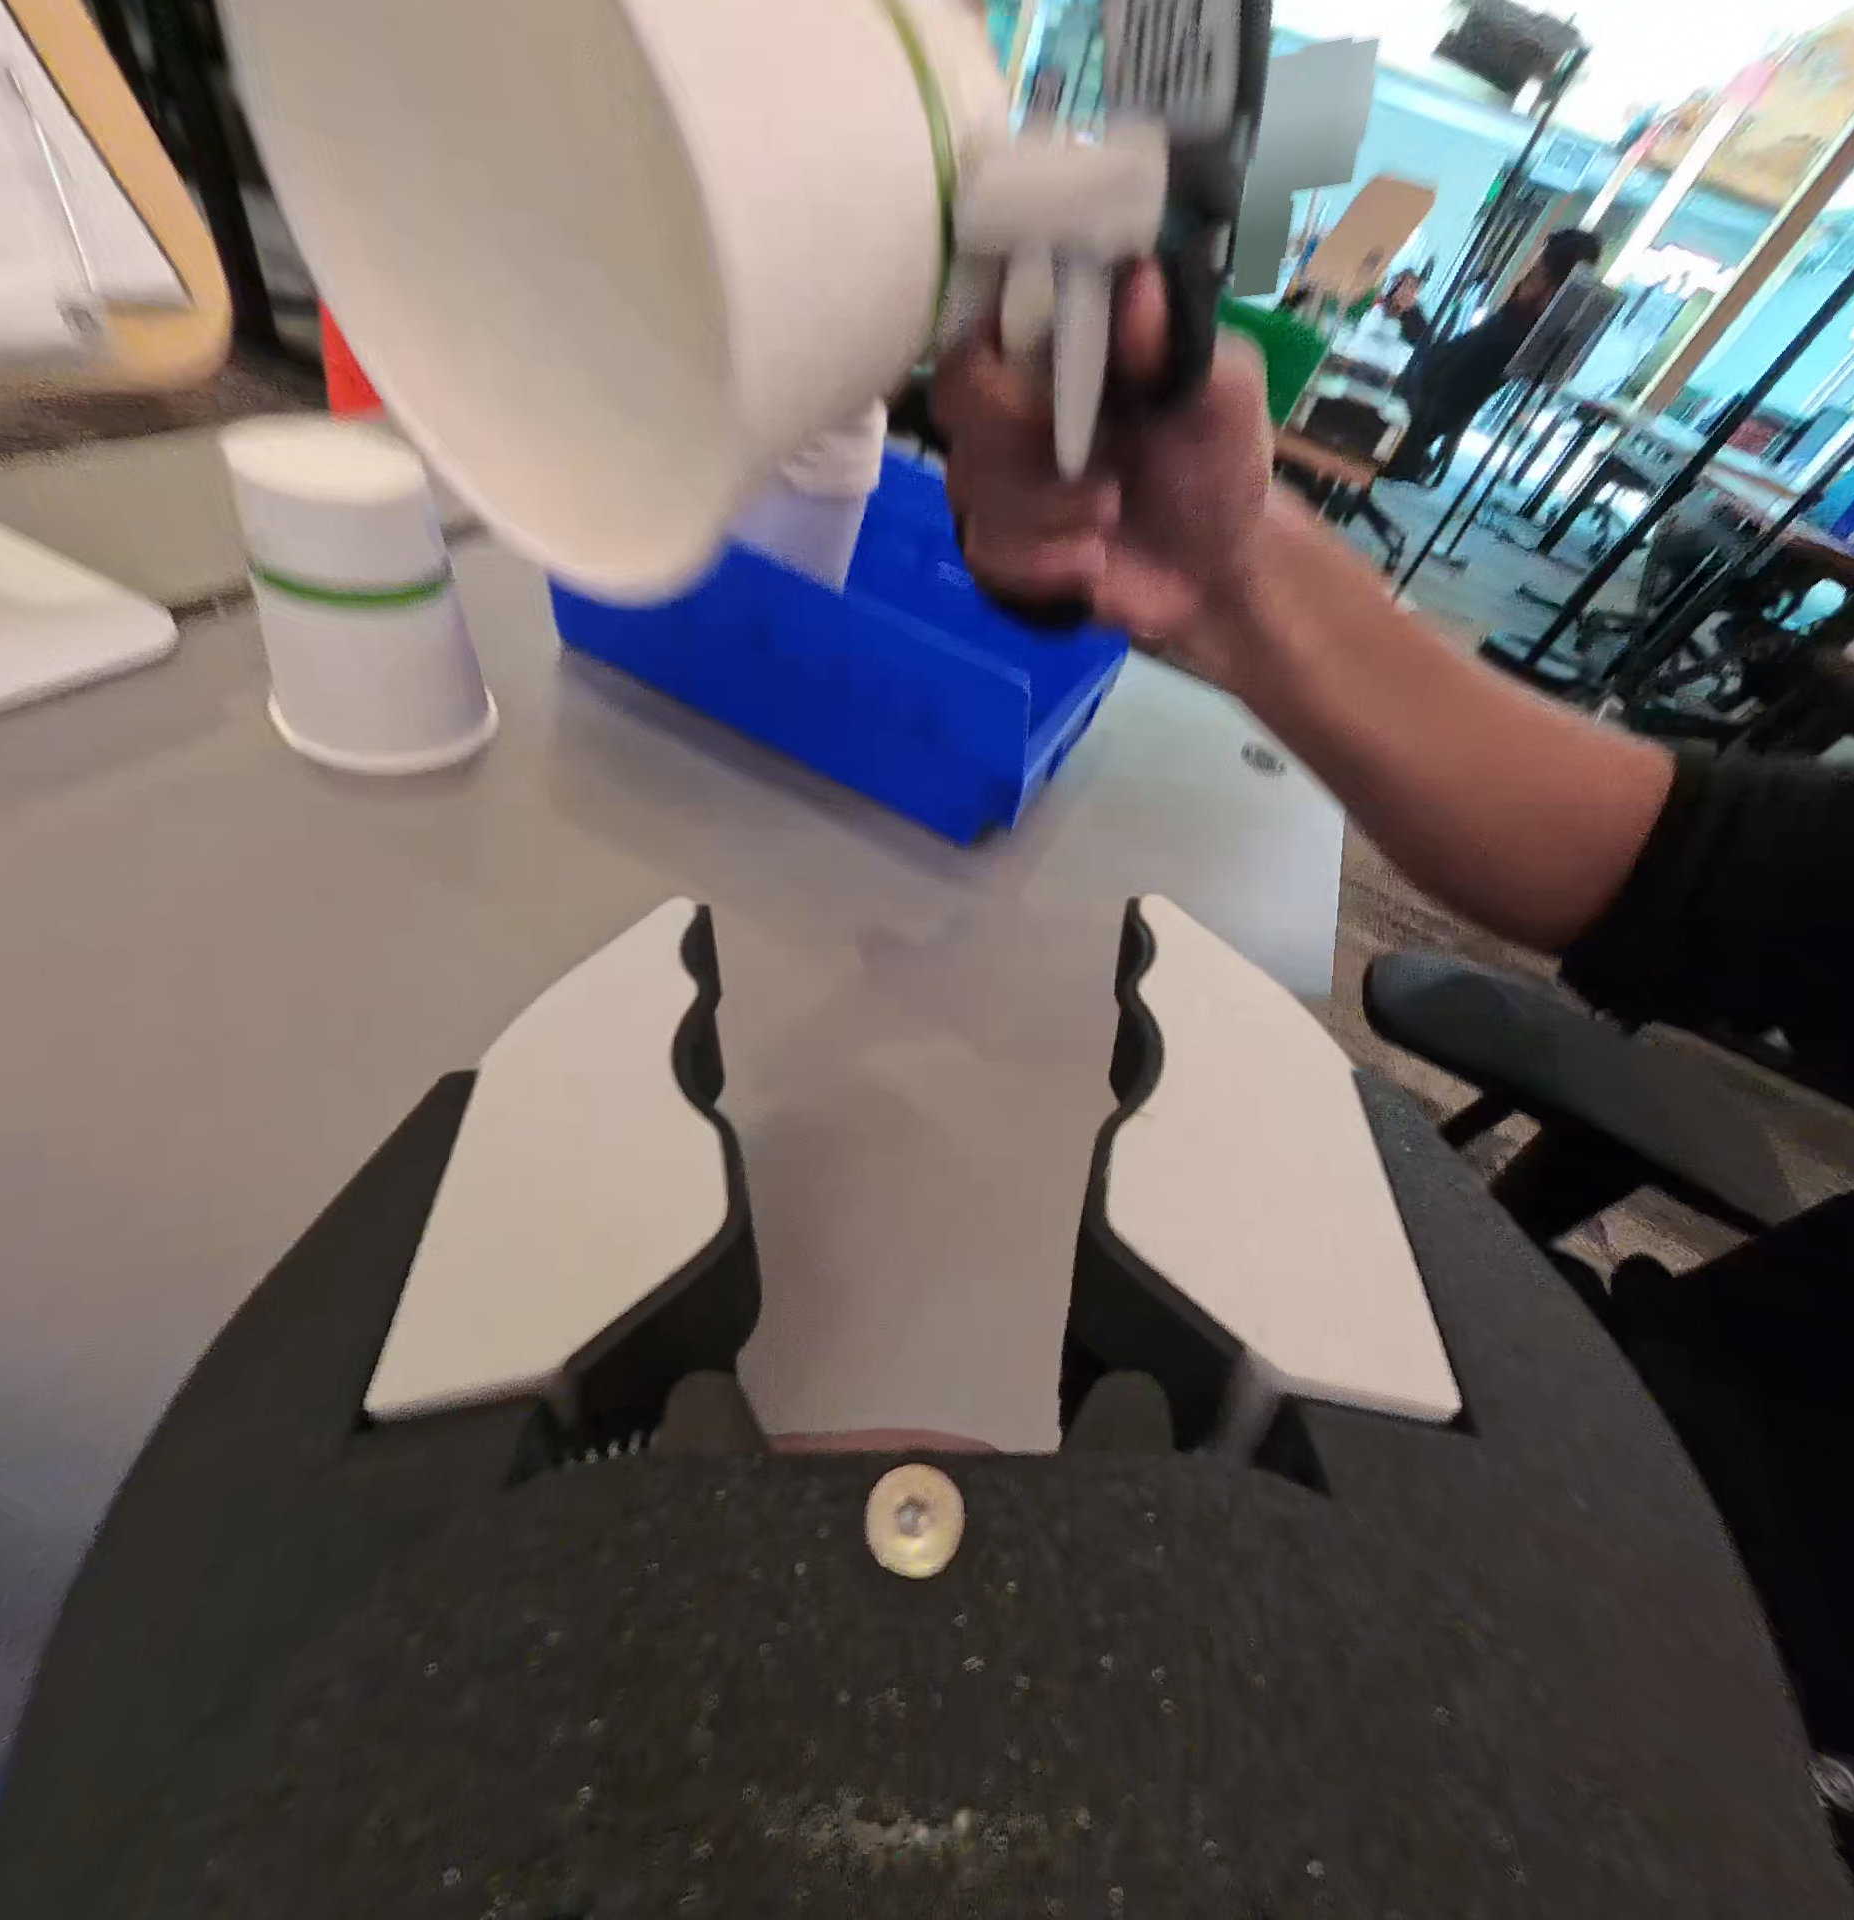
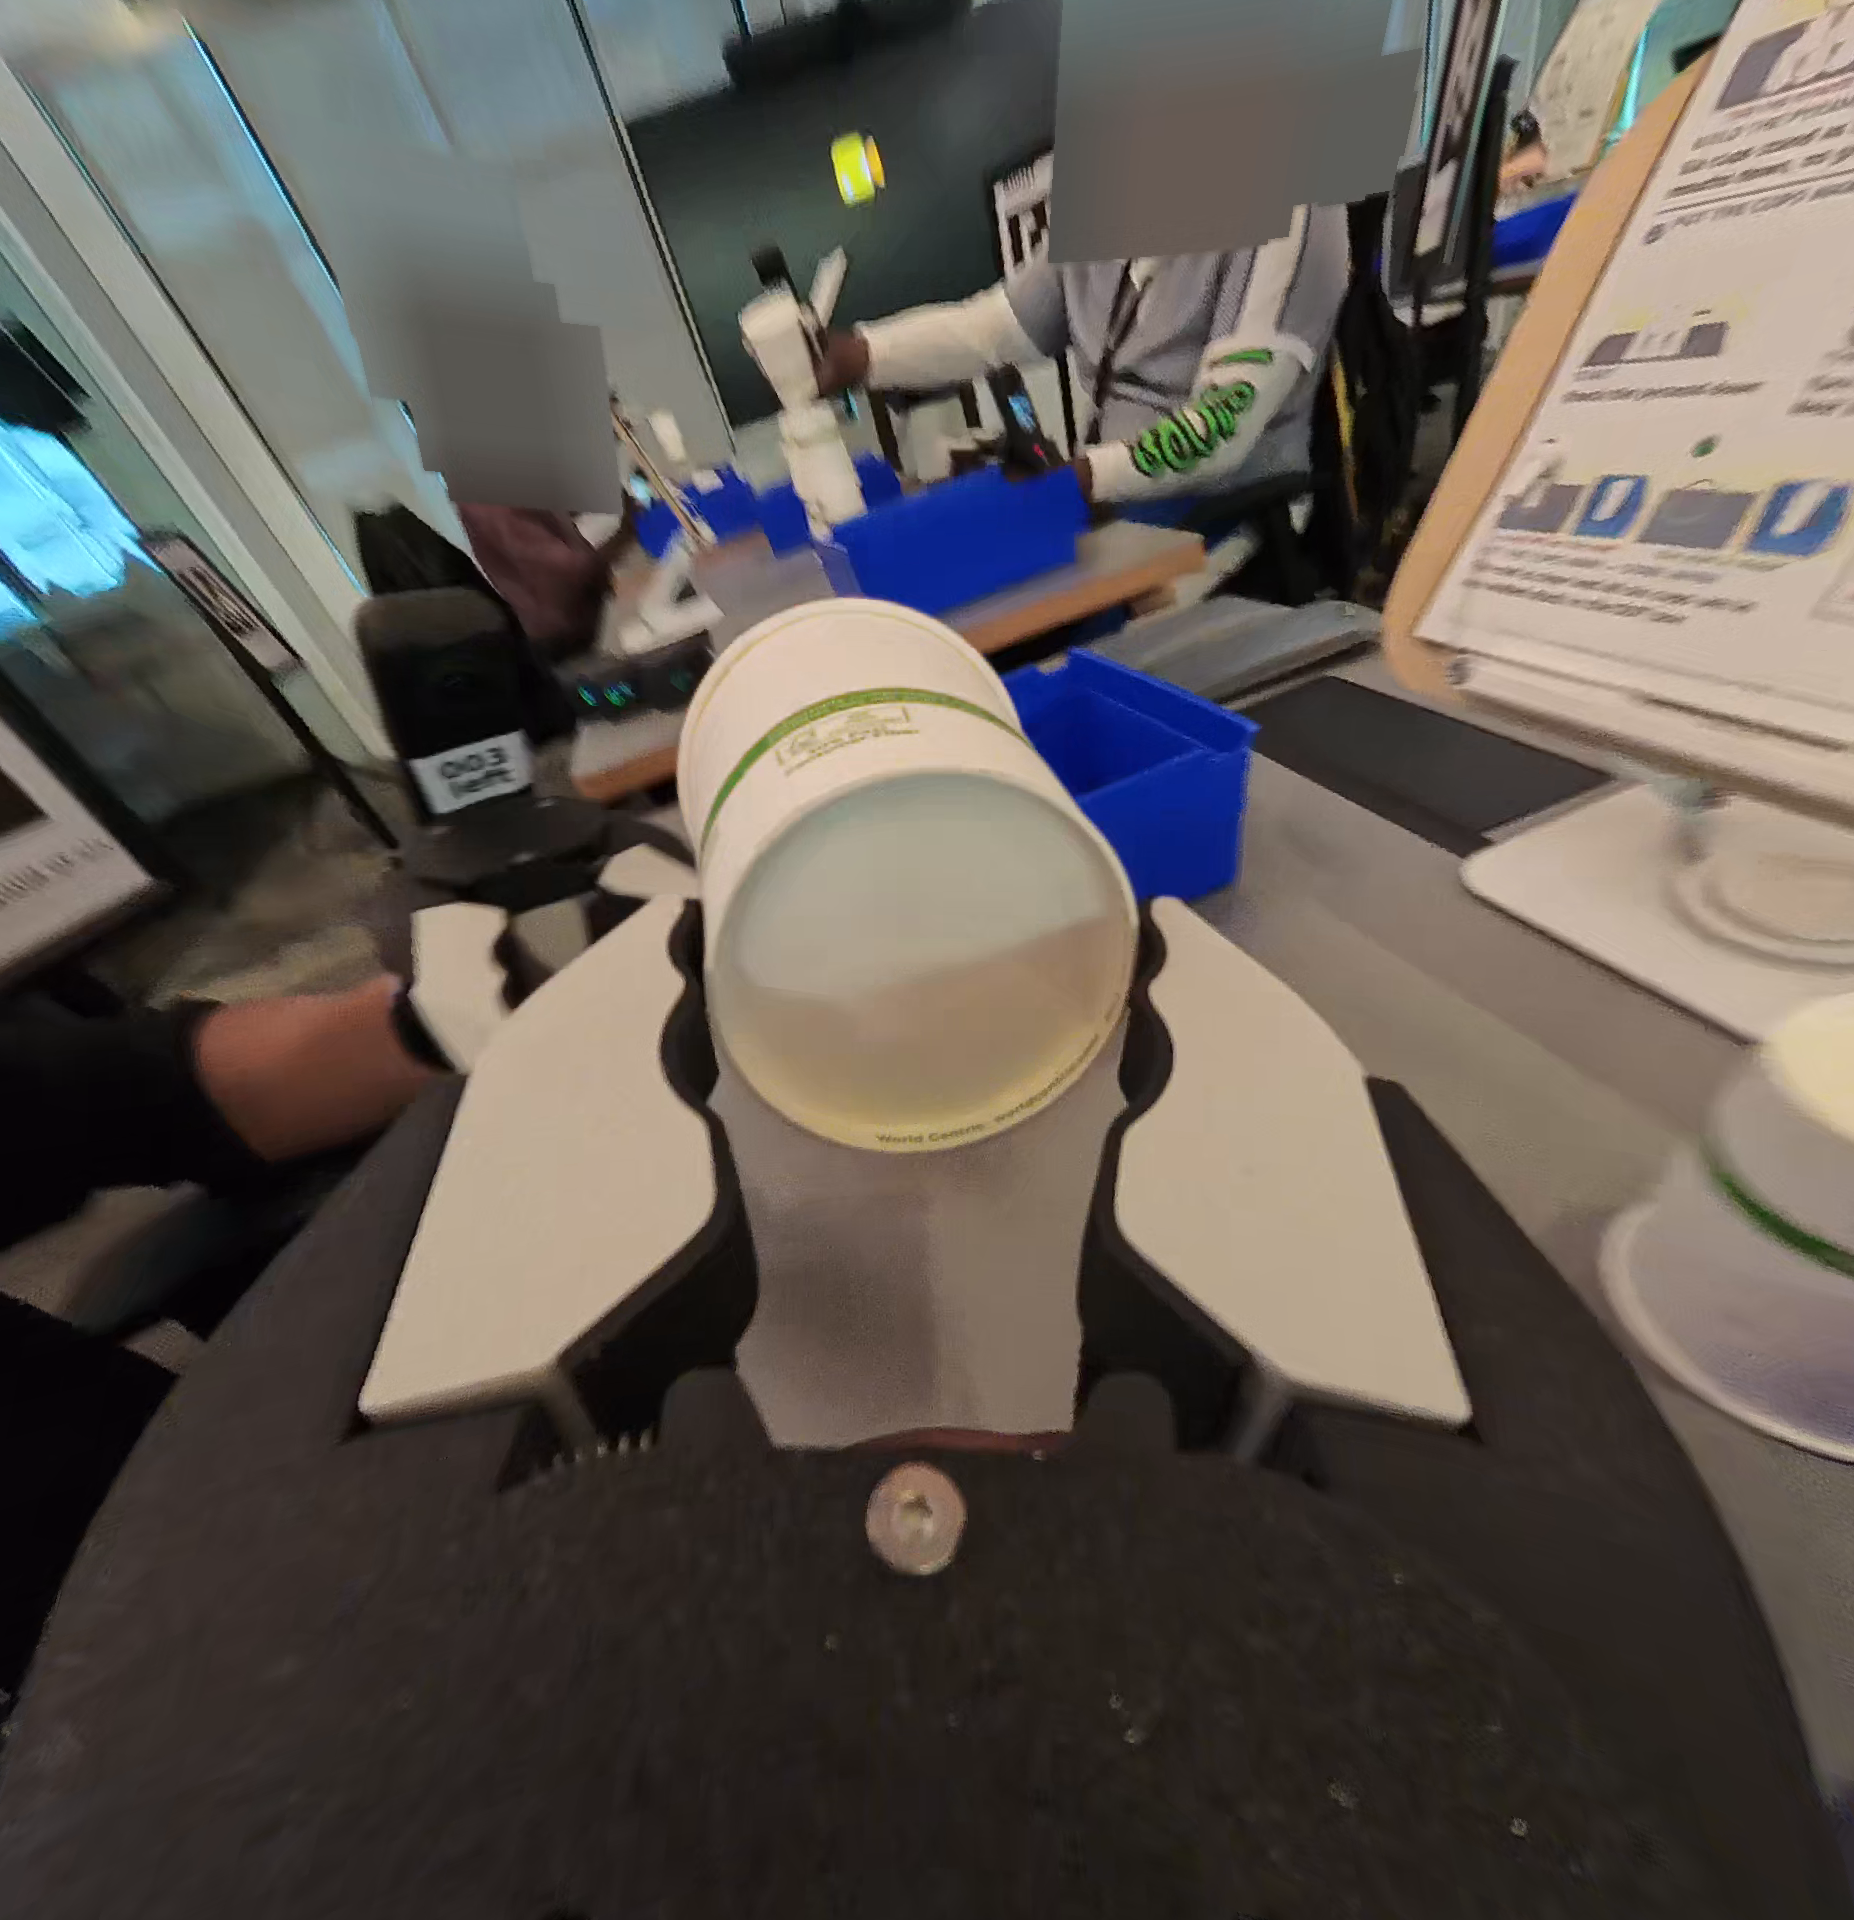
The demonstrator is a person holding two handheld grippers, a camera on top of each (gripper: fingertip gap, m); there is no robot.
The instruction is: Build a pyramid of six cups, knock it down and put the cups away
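- Right gripper [image 2: 918,997]: fingers pinch a white cup [image 2: 892,883] tilted above the counter [image 2: 1422,1039].
- Left gripper [image 1: 918,997]: fingers spread, holding nothing.
- Blue bin [image 1: 850,675] sits beyond.

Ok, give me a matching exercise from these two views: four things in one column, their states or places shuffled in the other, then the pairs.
Things:
1. left tool
2. right tool
3. standing cup
4. blue bin

States:
A. upside down on the table
B. shut on the held cup
C. open, nothing between its fingers
D. on the table, behind the held cup

Pairs: 1-C, 2-B, 3-A, 4-D
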